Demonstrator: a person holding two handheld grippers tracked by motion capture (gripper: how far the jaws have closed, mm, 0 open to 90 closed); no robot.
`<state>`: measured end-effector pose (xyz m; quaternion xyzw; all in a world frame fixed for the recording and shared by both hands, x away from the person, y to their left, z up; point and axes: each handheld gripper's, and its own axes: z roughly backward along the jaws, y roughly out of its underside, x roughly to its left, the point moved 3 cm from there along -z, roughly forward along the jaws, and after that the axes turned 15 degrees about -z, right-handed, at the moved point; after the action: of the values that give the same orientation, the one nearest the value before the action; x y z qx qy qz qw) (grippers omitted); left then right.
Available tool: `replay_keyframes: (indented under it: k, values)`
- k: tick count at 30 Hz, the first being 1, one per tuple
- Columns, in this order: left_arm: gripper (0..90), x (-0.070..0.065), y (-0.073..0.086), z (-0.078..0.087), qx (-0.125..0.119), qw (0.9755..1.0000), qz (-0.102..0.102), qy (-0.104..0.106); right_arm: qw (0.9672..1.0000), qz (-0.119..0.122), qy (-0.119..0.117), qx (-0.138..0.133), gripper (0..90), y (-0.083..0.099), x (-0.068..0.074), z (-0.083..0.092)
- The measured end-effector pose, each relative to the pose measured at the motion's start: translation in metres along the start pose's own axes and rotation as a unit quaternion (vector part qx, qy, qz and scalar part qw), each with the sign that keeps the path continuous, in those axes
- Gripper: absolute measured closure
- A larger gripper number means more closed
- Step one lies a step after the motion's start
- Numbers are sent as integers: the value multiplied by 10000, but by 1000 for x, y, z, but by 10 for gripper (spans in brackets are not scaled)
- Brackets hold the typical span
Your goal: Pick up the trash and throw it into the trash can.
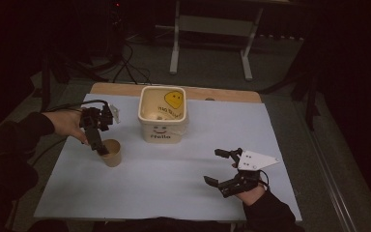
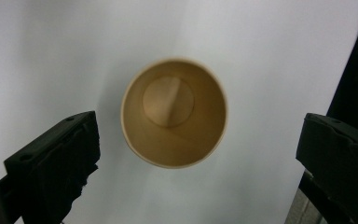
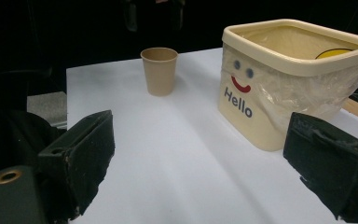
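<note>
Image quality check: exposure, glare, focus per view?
High view: dim, room behind near black, paper cup readable. Left gripper view: sheet bright, cup sharp, left tool jaws soft. Right gripper view: even light, bin liner shiny, near jaws blurred.

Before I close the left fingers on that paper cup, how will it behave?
The paper cup looks empty, so it is probably very light and may slide or tip if nudged. Its thin wall will likely buckle under a hard squeeze. It stands upright on the white sheet, narrower at the base, so push low.
</note>
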<state>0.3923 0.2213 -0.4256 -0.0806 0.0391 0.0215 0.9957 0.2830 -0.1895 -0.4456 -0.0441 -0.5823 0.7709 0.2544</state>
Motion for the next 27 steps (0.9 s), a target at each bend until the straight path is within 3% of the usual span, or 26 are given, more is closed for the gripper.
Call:
replay_keyframes:
  k: [15,27]
  values:
    - [3,6,9,-27,-6,9998,170,35,10000,-19,6,30,87,0,0,0]
    - [3,8,9,-43,37,9997,163,153,10000,-24,8,48,86,0,0,-1]
